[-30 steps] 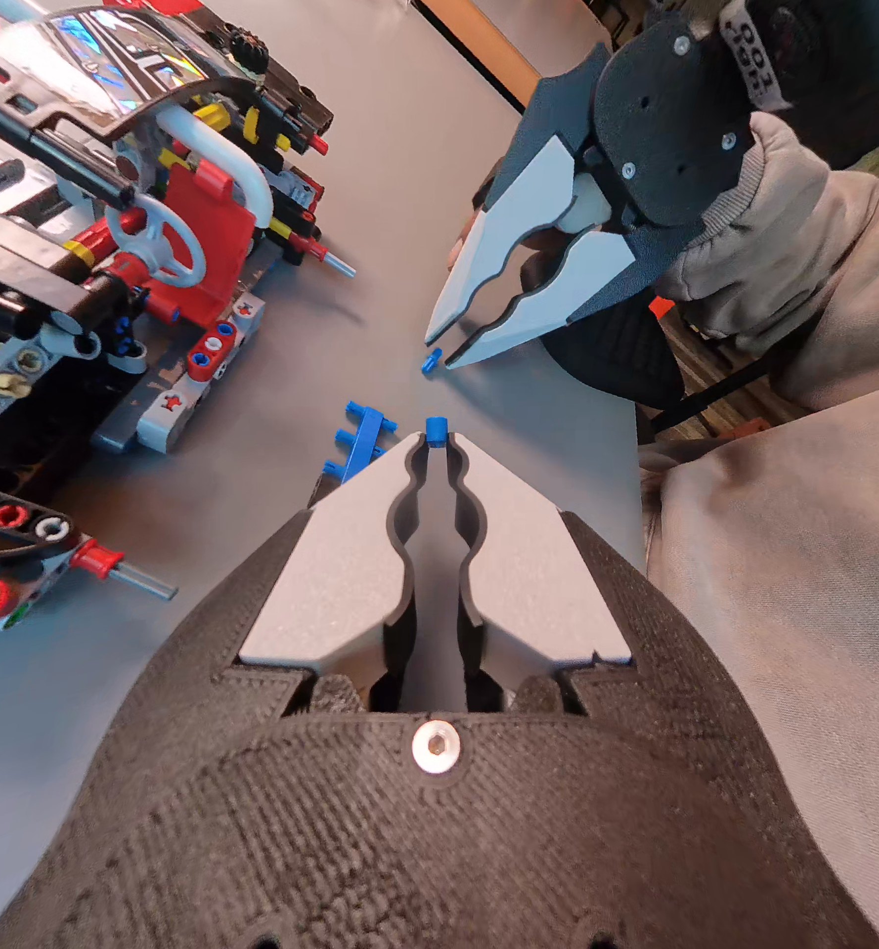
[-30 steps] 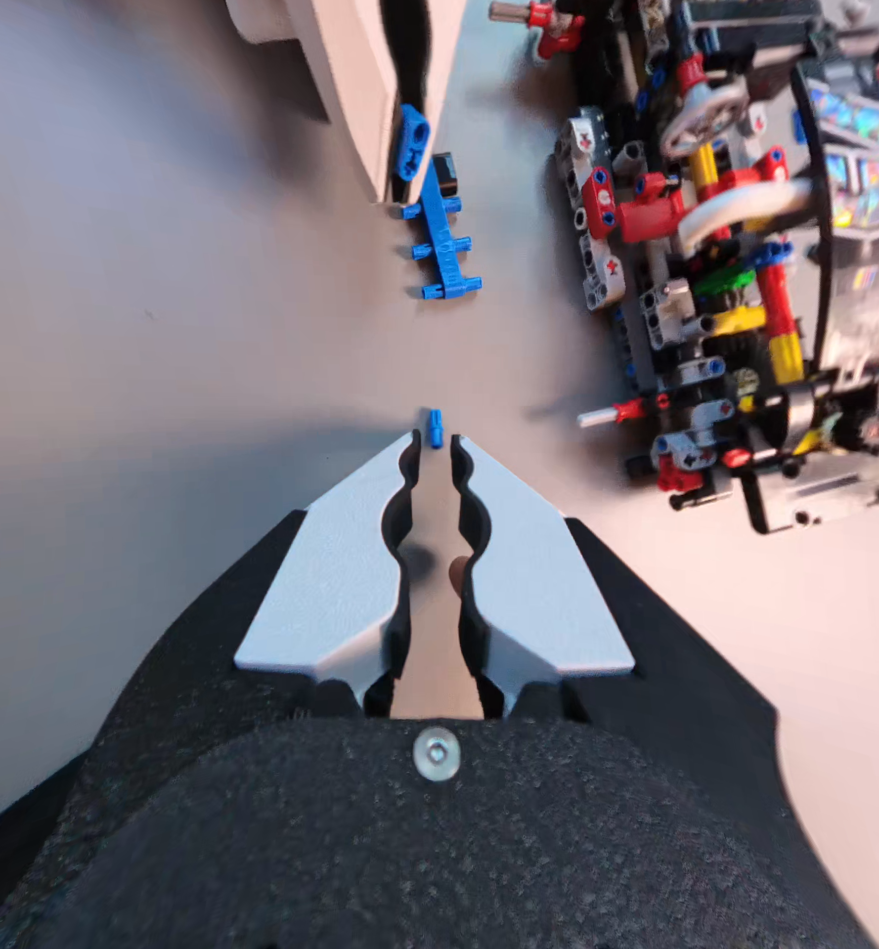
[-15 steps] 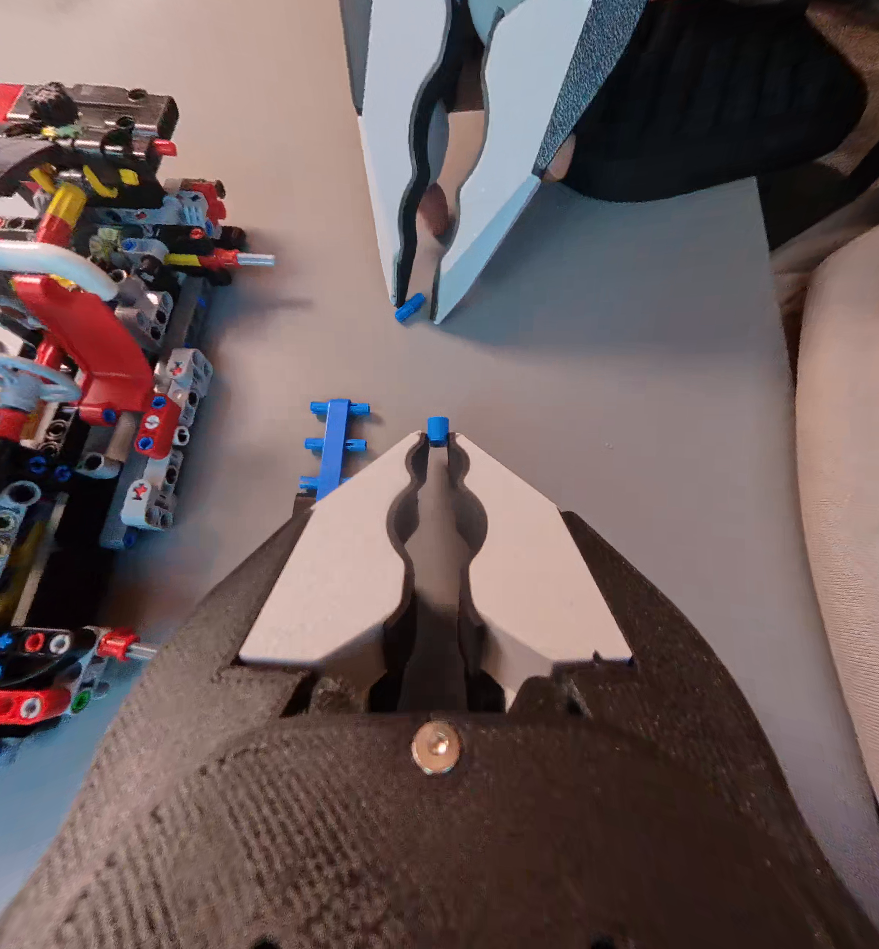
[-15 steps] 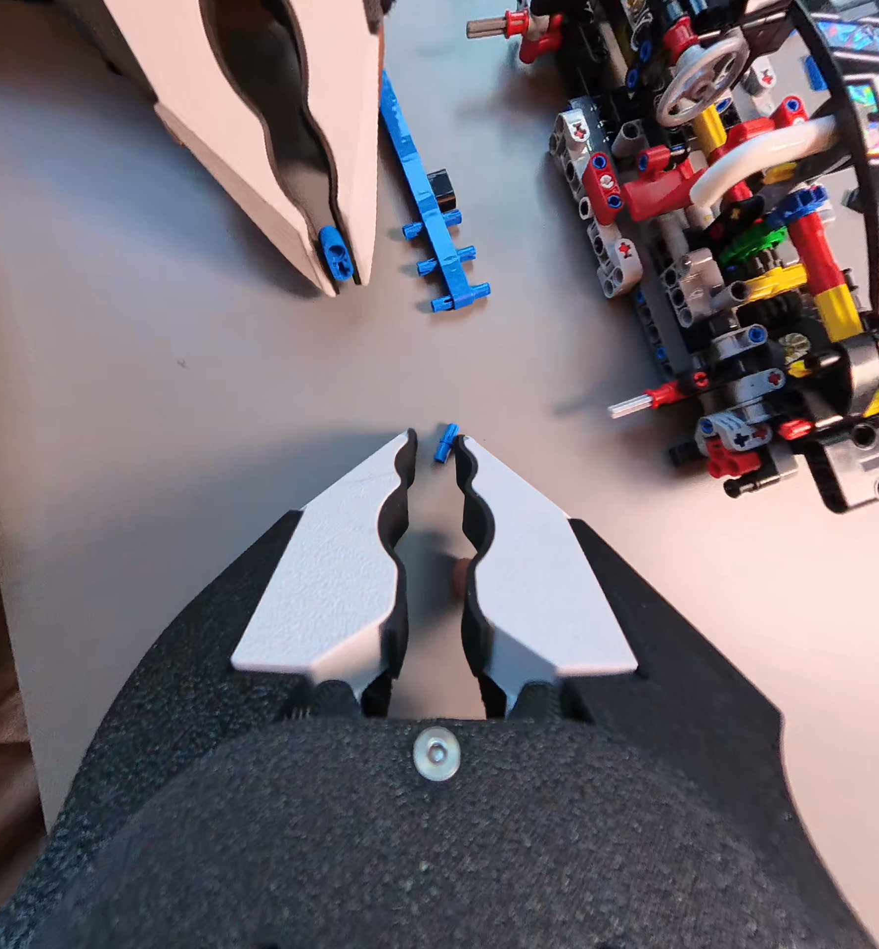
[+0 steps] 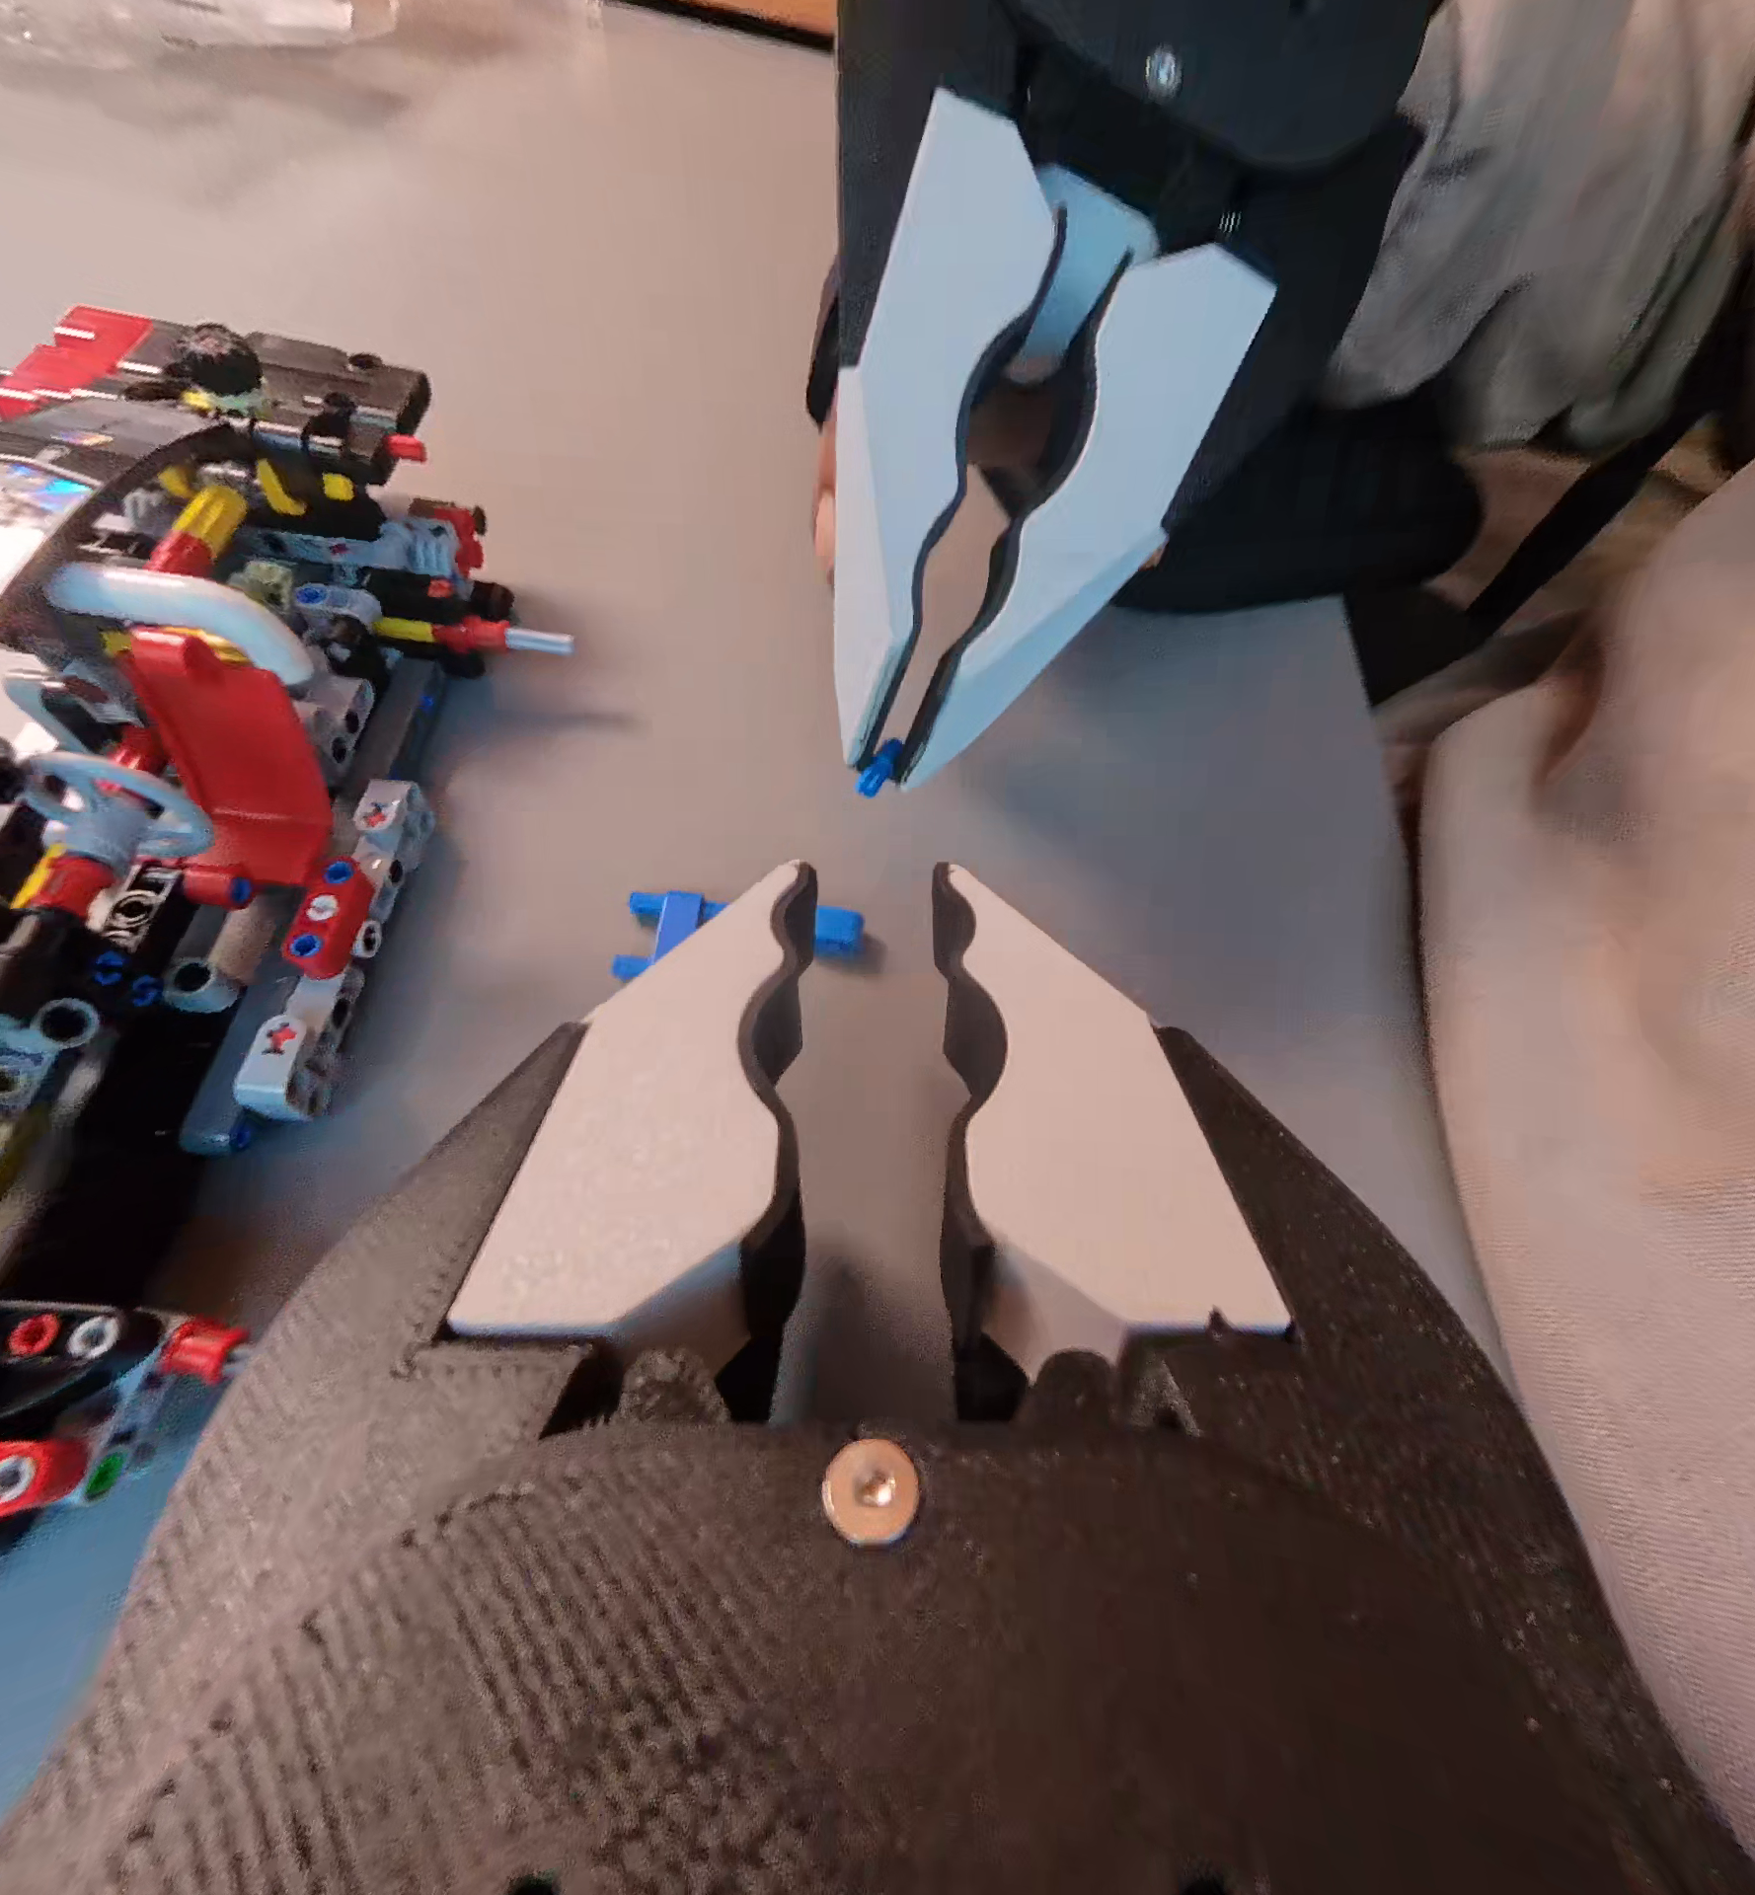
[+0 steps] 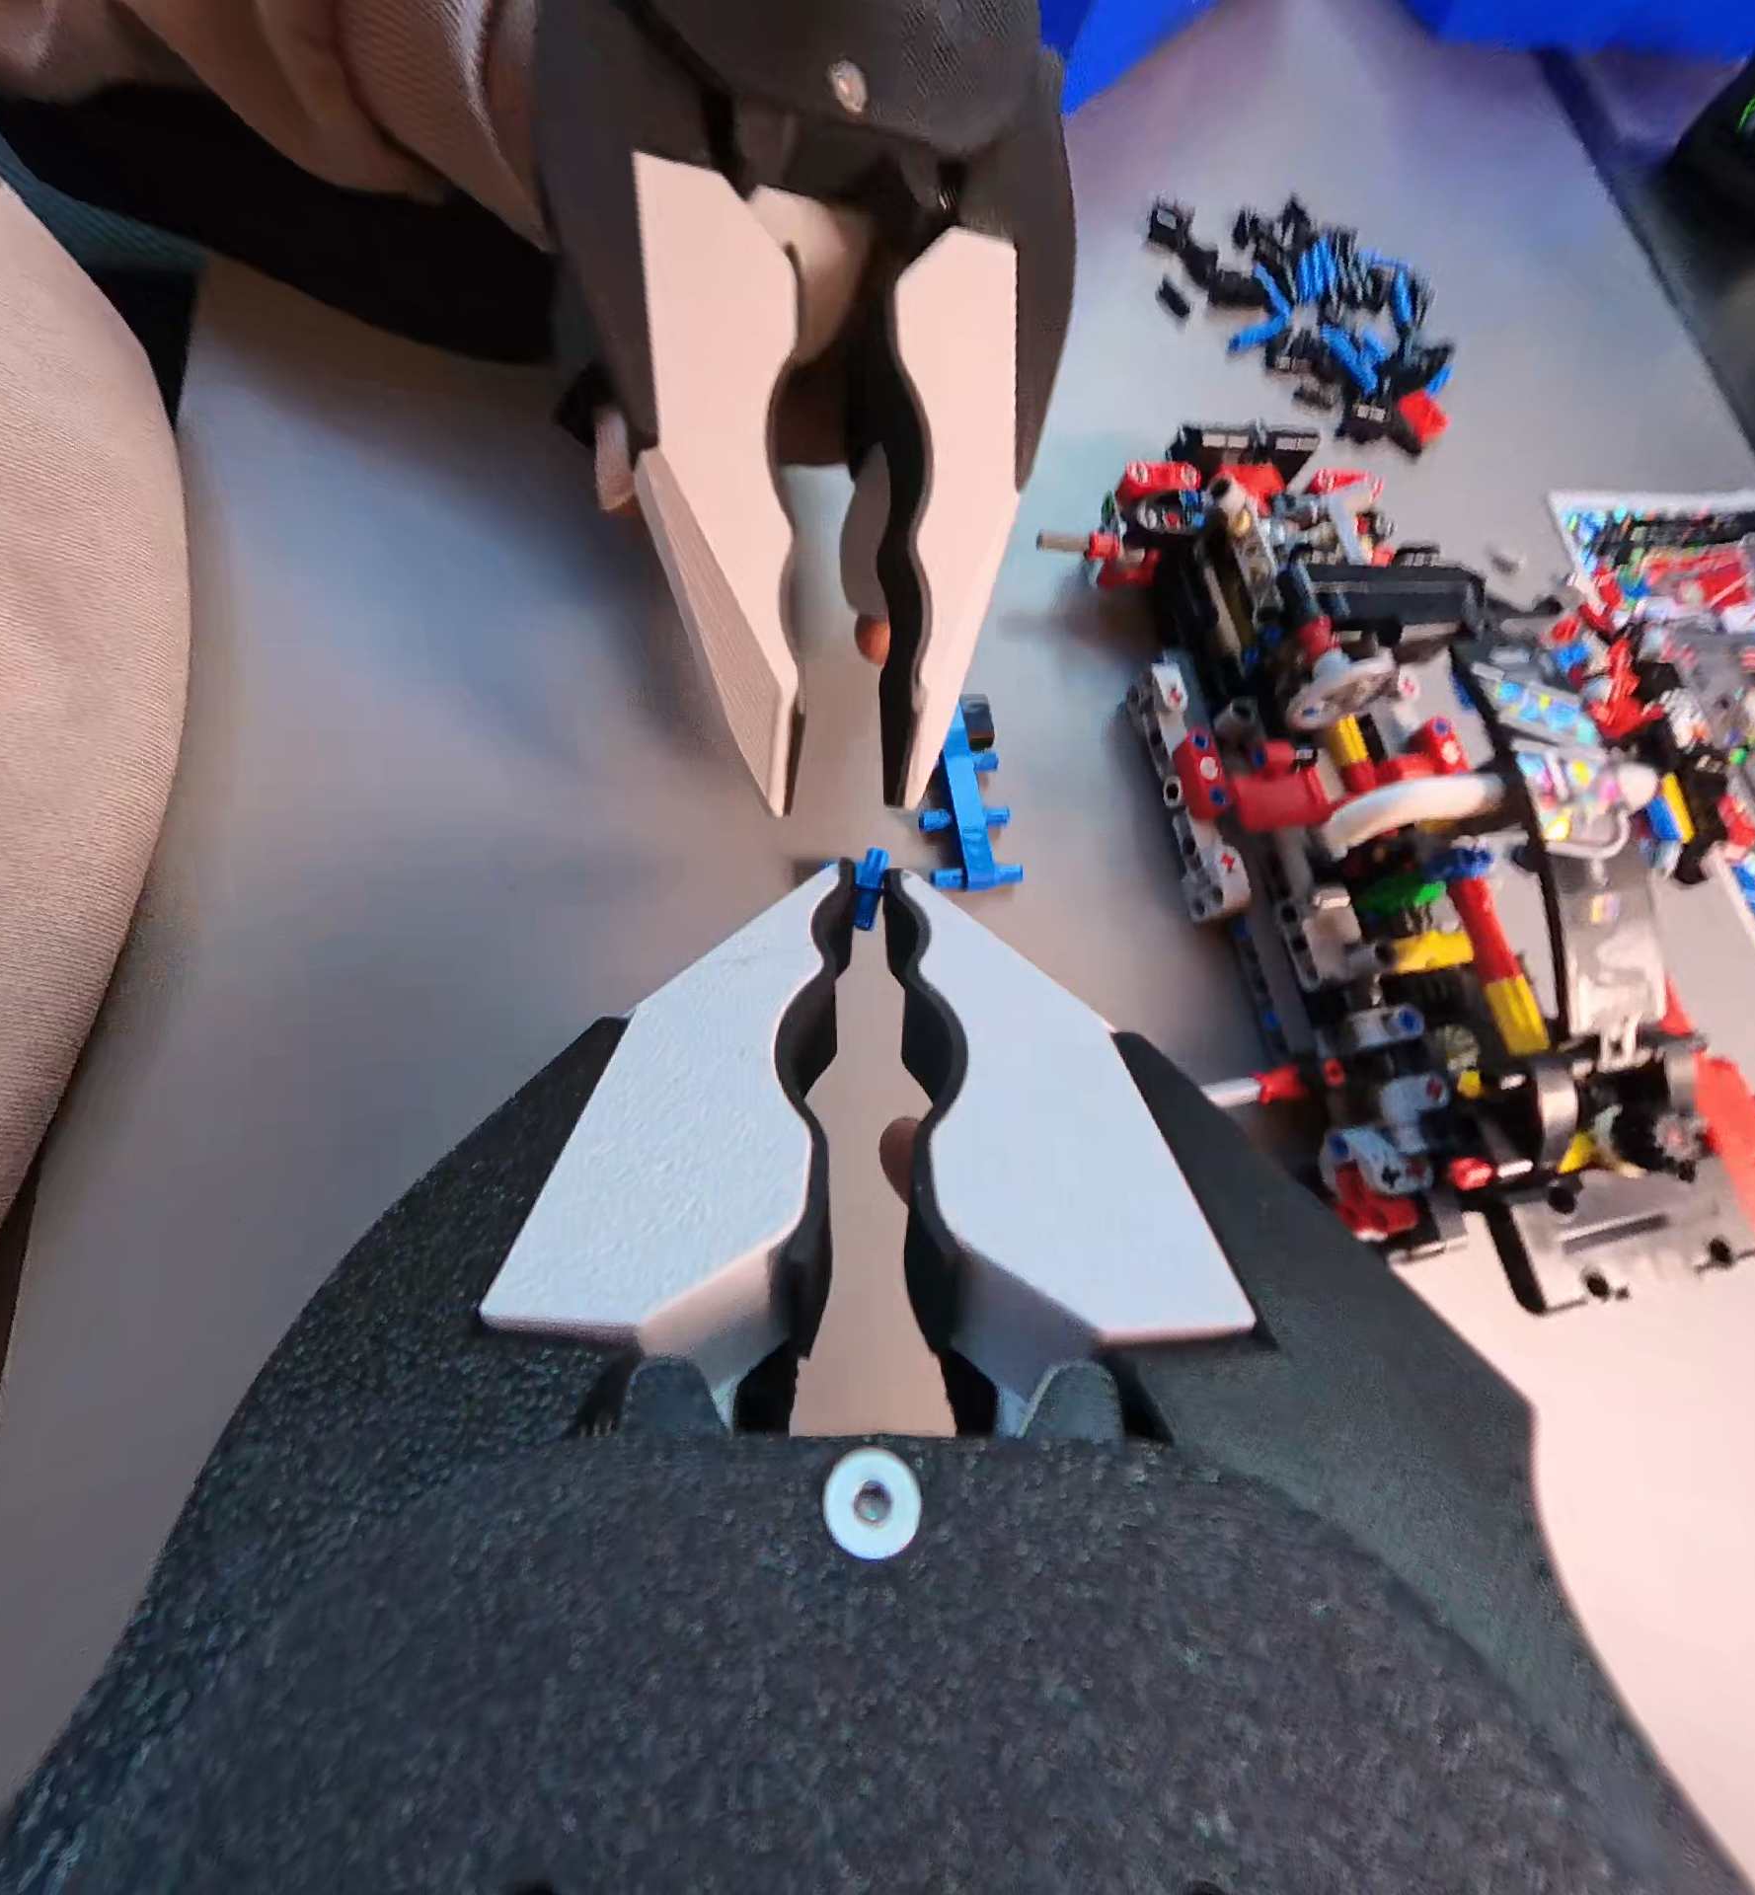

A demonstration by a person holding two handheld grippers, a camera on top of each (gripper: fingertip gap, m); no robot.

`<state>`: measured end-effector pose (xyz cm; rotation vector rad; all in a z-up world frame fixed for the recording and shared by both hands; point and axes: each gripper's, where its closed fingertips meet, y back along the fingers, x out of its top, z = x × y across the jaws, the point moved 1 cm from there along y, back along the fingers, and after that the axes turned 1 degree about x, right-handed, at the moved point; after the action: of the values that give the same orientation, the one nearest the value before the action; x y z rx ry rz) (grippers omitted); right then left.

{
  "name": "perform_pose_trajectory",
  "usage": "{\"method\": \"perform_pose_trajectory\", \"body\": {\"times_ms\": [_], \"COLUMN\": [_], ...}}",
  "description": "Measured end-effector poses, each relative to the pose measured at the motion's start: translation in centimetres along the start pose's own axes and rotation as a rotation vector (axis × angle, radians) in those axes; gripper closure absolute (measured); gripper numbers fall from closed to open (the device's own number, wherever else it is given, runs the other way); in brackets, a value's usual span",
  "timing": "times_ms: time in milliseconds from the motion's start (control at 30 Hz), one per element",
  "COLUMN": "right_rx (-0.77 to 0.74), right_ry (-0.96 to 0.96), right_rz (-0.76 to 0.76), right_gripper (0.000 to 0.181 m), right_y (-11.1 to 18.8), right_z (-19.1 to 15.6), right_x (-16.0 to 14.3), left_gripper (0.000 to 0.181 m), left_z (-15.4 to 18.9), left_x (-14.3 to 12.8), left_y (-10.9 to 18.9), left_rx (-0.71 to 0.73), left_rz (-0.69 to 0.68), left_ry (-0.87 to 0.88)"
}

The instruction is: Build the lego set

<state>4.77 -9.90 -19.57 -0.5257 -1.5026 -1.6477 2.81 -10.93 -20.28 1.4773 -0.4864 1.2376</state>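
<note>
I hold a two-finger gripper in each hand over a grey table (image 5: pixel 1109 820). My right gripper (image 6: pixel 861 890) has its jaws nearly closed, pinching a small blue pin (image 6: pixel 867 884) at the very tips; in the left wrist view the same right gripper (image 5: pixel 886 771) points down toward the table with the blue pin (image 5: pixel 875 769) poking out from its tips. My left gripper (image 5: pixel 871 884) has its jaws parted with a clear gap and nothing between them; in the right wrist view the left gripper (image 6: pixel 841 798) hangs tips-down just beyond the pin, apart from it.

My landmark is a blue connector beam (image 6: pixel 964 808) with side pegs, lying flat on the table. A small black piece (image 6: pixel 976 722) sits at its far end. In the left wrist view the blue connector beam (image 5: pixel 670 928) is partly hidden behind my left gripper's left finger (image 5: pixel 689 1087), and another small blue piece (image 5: pixel 841 928) lies just to its right, between the open tips. The pinched pin is just beside the beam, toward my body.

On the beam's other side stands the half-built lego car (image 6: pixel 1448 923), in red, black, yellow and grey. Beyond the car lies a pile of loose blue and black pieces (image 6: pixel 1314 308), blurred, and a sticker sheet (image 6: pixel 1673 574) rests past the car.
</note>
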Motion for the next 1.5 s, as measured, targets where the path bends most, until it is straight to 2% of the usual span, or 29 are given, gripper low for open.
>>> {"method": "perform_pose_trajectory", "body": {"times_ms": [367, 533, 733, 1067, 1133, 1200, 1233, 1333, 1400, 1500], "right_rx": [-0.047, -0.075, -0.148, -0.19, -0.172, -0.162, -0.167, -0.196, -0.194, -0.165], "right_ry": [0.199, 0.265, 0.232, 0.237, 0.203, 0.148, 0.116, 0.013, -0.017, -0.015], "right_rz": [0.017, 0.12, 0.364, 0.431, 0.431, 0.426, 0.42, 0.393, 0.357, 0.324], "right_gripper": [0.179, 0.179, 0.175, 0.179, 0.179, 0.179, 0.179, 0.179, 0.179, 0.179], "right_y": [-0.1, 0.9, 2.8, 3.5, 3.4, 3.8, 4.1, 5.0, 5.1, 4.6], "right_z": [-1.0, -1.3, -0.8, -0.6, -0.4, 0.3, 1.0, 3.3, 3.8, 3.3], "right_x": [1.8, 3.2, 6.0, 6.9, 6.7, 6.3, 5.8, 3.9, 2.6, 1.5], "left_gripper": [0.178, 0.179, 0.18, 0.18, 0.18, 0.175, 0.168, 0.163, 0.161, 0.158], "left_z": [1.0, 1.6, 1.9, 2.2, 2.0, 1.3, 0.8, -0.5, -0.3, -0.2], "left_x": [1.7, 2.9, 5.5, 6.3, 6.3, 5.5, 4.5, 0.6, -0.9, -1.7], "left_y": [0.7, 1.6, 3.7, 4.4, 4.3, 3.7, 3.1, 1.4, 0.3, -0.9], "left_rx": [-0.208, -0.337, -0.47, -0.561, -0.538, -0.411, -0.312, -0.047, 0.004, 0.055], "left_rz": [0.137, 0.221, 0.409, 0.471, 0.466, 0.409, 0.34, 0.075, -0.038, -0.129], "left_ry": [0.276, 0.381, 0.47, 0.554, 0.544, 0.444, 0.355, 0.063, -0.025, -0.122]}}
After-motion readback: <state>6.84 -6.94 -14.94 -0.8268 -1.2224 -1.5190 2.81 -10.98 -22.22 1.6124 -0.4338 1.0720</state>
